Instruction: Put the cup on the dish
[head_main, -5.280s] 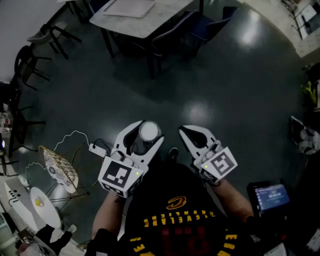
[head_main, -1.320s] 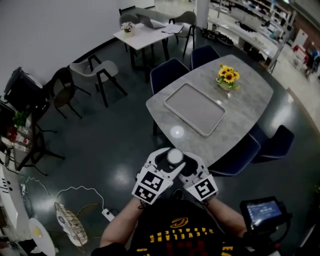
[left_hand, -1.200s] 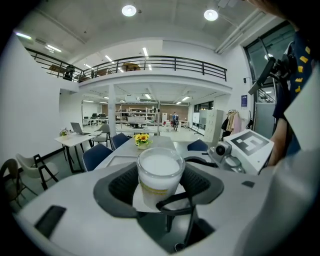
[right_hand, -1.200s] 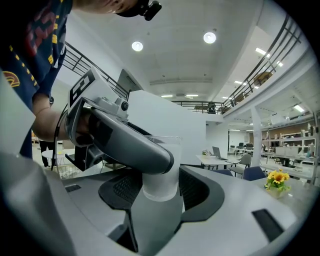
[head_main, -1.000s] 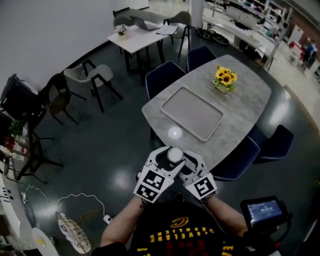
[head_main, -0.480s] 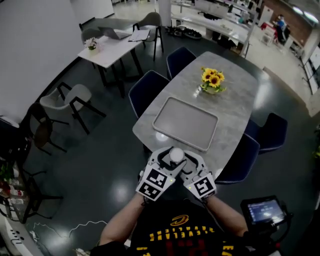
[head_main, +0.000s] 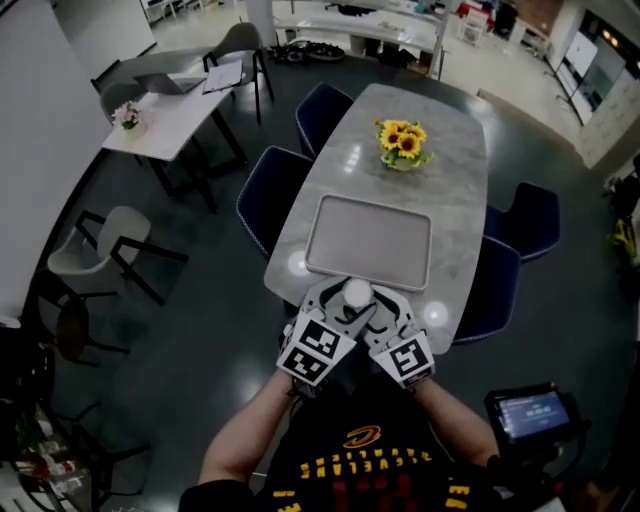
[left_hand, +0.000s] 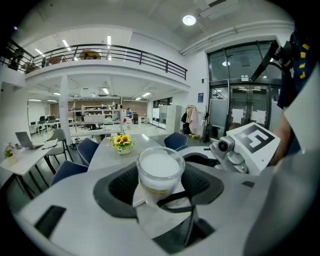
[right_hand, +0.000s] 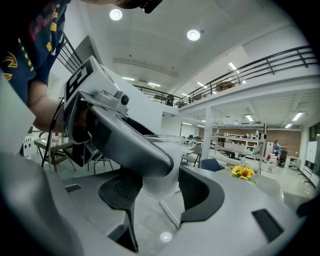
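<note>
Here, the left tongs (left_hand: 160, 186) are closed on a small clear glass cup (left_hand: 160, 165) with a pale, milky fill, gripping its lower wall. The right tongs (right_hand: 161, 187) bracket the same cup, which fills the gap between their pads. From the head view, the cup is held upright in the air by the near end of the grey counter (head_main: 455, 215), beside a tray (head_main: 368, 242). No dish is recognisable. The glass is probably rigid, slick and breakable, so a low 2-sided hold seems safest.

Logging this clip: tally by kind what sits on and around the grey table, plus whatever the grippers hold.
blue chairs: 4
tray: 1
sunflower bunch: 1
cup: 1
Total: 7
</note>
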